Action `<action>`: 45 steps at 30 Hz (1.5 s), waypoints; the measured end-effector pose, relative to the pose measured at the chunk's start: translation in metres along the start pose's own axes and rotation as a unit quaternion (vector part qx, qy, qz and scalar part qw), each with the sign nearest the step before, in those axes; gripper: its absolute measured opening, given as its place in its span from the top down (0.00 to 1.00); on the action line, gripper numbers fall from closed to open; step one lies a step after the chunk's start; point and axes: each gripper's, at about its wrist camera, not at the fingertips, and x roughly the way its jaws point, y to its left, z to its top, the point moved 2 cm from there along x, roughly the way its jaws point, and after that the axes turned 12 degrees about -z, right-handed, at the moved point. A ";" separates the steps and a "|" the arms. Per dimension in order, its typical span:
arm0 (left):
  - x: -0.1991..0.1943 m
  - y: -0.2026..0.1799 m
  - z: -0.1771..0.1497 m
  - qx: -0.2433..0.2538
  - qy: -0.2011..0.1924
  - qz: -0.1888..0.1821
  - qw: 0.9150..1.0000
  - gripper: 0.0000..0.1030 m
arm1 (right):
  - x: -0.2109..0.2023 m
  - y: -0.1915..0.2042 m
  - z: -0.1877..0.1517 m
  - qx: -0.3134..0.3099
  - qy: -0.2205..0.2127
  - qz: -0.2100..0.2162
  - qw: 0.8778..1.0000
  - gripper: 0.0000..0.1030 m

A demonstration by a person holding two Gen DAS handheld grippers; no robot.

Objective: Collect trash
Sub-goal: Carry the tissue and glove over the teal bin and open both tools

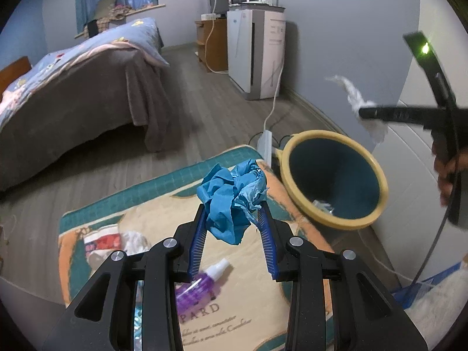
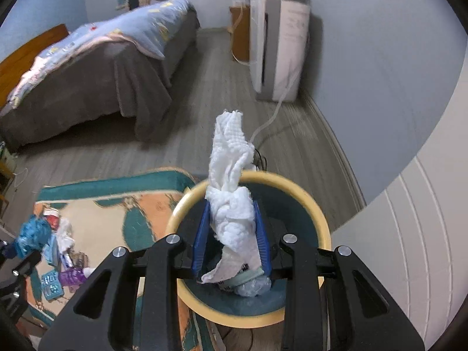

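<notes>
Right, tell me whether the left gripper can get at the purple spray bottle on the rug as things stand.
Probably not yet: the left gripper is already shut on the crumpled blue paper, so its fingers are full. The purple spray bottle lies uncovered on the rug just below.

Both wrist views look down-forward; share bin (image 1: 333,180) (image 2: 248,251), rug (image 1: 163,219) (image 2: 117,213).

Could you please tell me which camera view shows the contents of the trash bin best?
The right wrist view: it looks down into the trash bin, showing trash at its bottom. The left wrist view sees the bin obliquely, revealing only a scrap inside.
</notes>
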 end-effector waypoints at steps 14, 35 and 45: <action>0.059 -0.038 0.023 0.018 0.039 -0.026 0.999 0.65 | 0.018 -0.013 -0.002 0.023 0.009 -0.009 1.000 0.71; 0.134 -0.104 0.039 0.076 0.084 -0.080 0.990 0.65 | 0.068 -0.063 -0.026 0.111 0.100 -0.031 0.988 0.71; 0.161 -0.109 0.042 0.082 0.085 -0.075 0.990 0.62 | 0.070 -0.057 -0.024 0.126 0.095 -0.006 0.988 0.71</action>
